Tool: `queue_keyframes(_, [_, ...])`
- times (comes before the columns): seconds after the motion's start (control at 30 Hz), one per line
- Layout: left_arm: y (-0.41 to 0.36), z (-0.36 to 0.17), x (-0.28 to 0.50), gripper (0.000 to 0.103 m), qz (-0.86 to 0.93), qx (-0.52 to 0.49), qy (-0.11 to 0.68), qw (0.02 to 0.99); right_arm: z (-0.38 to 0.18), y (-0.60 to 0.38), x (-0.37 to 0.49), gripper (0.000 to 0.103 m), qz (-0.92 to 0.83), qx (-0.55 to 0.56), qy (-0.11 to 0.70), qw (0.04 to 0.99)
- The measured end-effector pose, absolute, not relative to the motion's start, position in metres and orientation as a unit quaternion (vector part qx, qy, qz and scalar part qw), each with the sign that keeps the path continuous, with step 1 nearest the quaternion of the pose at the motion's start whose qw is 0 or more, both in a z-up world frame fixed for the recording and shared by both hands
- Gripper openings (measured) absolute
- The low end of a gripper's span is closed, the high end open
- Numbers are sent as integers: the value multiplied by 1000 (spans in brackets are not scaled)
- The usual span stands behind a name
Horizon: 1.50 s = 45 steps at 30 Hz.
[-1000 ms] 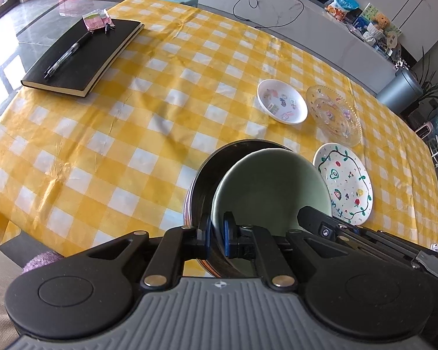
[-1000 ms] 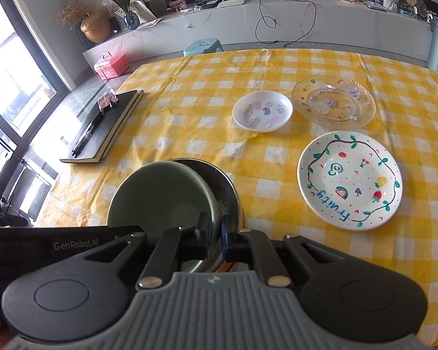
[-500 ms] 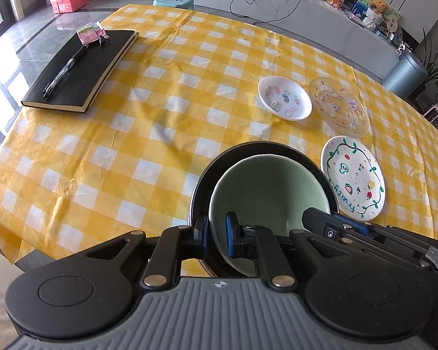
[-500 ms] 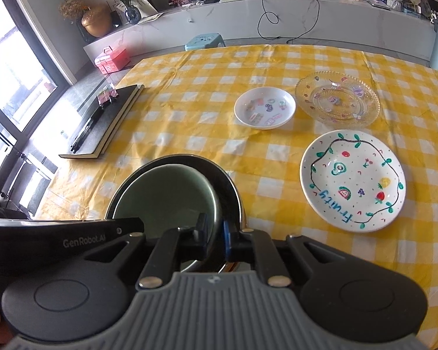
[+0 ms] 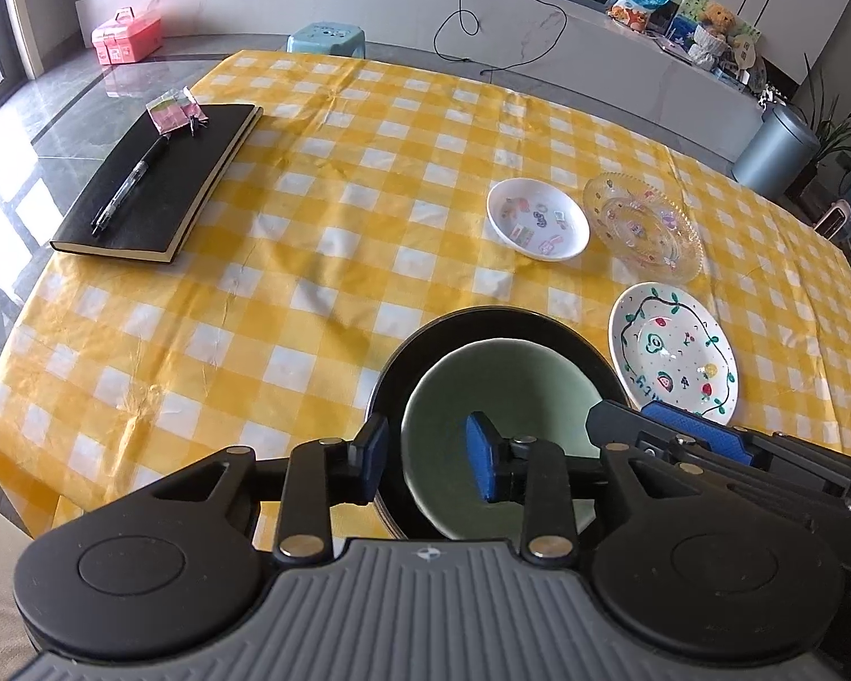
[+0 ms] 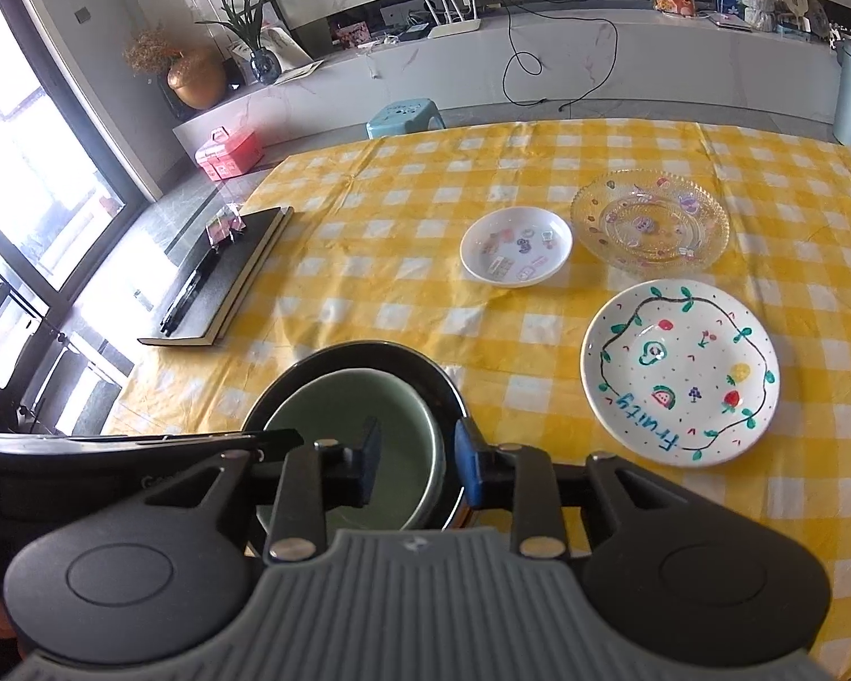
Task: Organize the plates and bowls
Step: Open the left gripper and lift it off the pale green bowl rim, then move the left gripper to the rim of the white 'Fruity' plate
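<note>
You are looking down at table (image 5: 323,261). Bowl (image 5: 499,391) sitting inside pan (image 5: 425,340) at near edge. Painted plate (image 5: 675,349) lying just right of pan. Sticker dish (image 5: 536,226) lying behind pan, glass plate (image 5: 644,227) just right of dish, behind painted plate. Notebook (image 5: 159,187) lying far left, well apart; pen (image 5: 127,184) resting on it.
</note>
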<state>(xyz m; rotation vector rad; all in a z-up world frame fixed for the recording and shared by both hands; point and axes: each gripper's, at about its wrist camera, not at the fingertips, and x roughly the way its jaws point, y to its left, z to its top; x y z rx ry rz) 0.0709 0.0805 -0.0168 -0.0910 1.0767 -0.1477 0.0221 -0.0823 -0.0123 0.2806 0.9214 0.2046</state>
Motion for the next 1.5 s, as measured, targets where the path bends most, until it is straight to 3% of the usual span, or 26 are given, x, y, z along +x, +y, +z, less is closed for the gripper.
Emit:
queue_keyframes(0.3, [79,3,53,57,-78,-49,479,873,5,-100,6,42,89,152,403,898])
queue_keyframes(0.63, [59,20,32,59,-142,-95,416,893,19,-141,-21,58,55,163,354,919])
queue_keyframes(1.07, [-6,0,31,59,-195,-99,393,893,-7,-213,-36,58,-14,197,363,911])
queue_keyframes(1.17, [-23,-7,36,51,-197,-81,394,894,-16,-230,-37,58,-31,211,362,907])
queue_keyframes(1.5, [-68,-40,54,24,-175,-27,397,901,-50,-266,-30,33,-40,263,353,897])
